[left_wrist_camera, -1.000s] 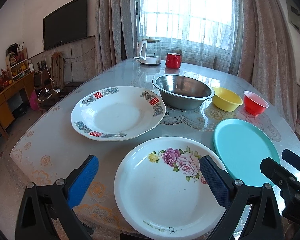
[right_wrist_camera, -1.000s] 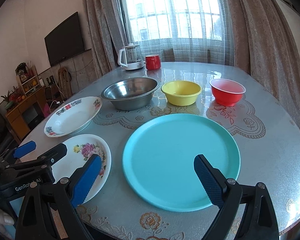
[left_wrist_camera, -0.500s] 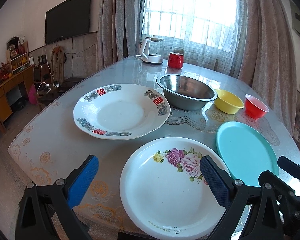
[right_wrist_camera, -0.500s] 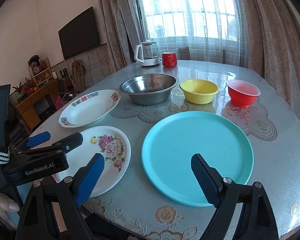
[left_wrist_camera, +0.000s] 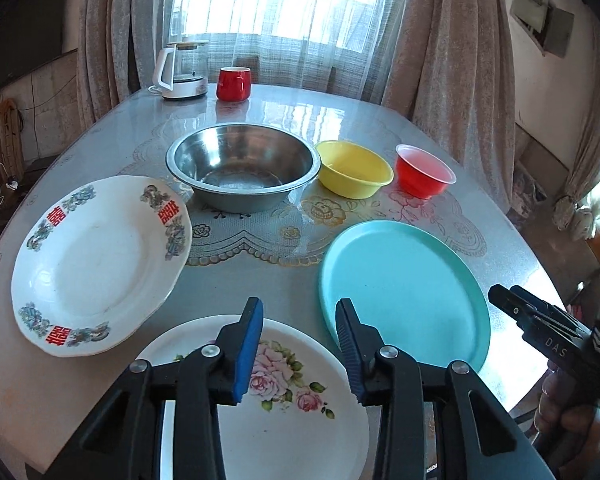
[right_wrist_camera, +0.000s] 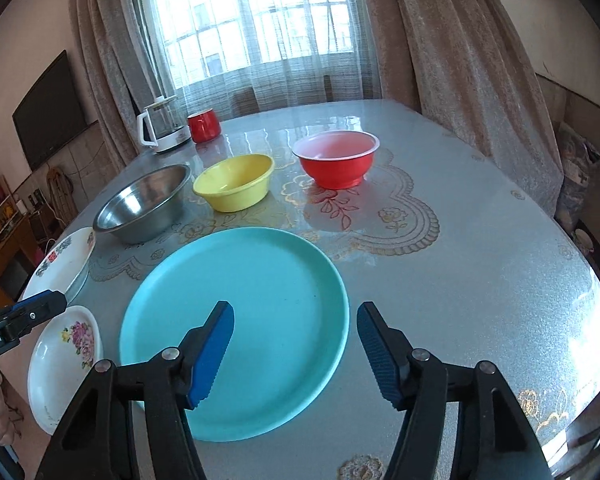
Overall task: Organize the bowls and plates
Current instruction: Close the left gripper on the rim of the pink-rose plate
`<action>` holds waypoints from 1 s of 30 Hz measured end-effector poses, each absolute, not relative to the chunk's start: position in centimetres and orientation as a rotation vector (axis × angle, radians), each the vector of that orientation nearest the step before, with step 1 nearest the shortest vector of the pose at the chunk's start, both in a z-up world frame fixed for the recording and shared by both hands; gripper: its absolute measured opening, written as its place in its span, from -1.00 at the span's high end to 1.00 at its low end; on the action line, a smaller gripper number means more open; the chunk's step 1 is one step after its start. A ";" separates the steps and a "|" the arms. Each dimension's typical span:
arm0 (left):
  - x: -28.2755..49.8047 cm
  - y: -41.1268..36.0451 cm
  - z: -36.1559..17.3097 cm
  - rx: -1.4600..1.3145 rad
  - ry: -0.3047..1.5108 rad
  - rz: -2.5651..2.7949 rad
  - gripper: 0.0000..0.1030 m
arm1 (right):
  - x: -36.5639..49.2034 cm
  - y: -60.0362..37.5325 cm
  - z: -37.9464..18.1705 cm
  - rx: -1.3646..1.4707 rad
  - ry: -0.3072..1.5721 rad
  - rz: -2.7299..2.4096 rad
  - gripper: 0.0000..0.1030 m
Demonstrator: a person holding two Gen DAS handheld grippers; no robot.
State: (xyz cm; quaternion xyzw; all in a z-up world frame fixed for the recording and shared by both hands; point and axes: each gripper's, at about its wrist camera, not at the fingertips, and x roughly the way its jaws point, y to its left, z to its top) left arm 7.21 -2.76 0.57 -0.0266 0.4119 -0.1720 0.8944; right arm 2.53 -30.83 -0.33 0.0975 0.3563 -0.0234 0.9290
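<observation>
The left gripper (left_wrist_camera: 298, 320) is hanging low in its own view with its blue pads parted and nothing between them; its jaws have just been closing. Directly beneath it the flowered white plate (left_wrist_camera: 268, 408) is lying at the bottom centre of the frame, its far rim showing between the two pads, though contact cannot be told. The right gripper (right_wrist_camera: 296, 328) is also standing released, its jaws having just been narrowing, with the teal plate (right_wrist_camera: 236, 320) spreading under its left pad and the plate's right rim falling in the gap between the pads.

In the left wrist view a second white plate with red characters (left_wrist_camera: 96, 268) is sitting at centre left, just beside the flowered one. Across the middle of the table (left_wrist_camera: 400, 120), from left to right, the steel bowl (left_wrist_camera: 242, 168), the yellow bowl (left_wrist_camera: 354, 174) and the red bowl (left_wrist_camera: 424, 170) are standing in a row, each showing nothing inside. At upper left a kettle (left_wrist_camera: 182, 70) and a red mug (left_wrist_camera: 233, 83) are standing side by side.
</observation>
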 end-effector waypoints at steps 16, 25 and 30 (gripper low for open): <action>13.7 -7.9 -4.0 0.082 1.058 -0.403 0.75 | 4.4 -33.1 -4.0 0.264 0.823 -0.059 0.56; 14.8 -7.4 -4.0 0.112 1.044 -0.346 0.75 | 5.3 -32.1 -3.8 0.237 0.818 -0.031 0.75; 15.2 -6.3 -3.9 0.128 1.034 -0.302 0.75 | 6.5 -30.9 -4.0 0.206 0.827 0.005 0.75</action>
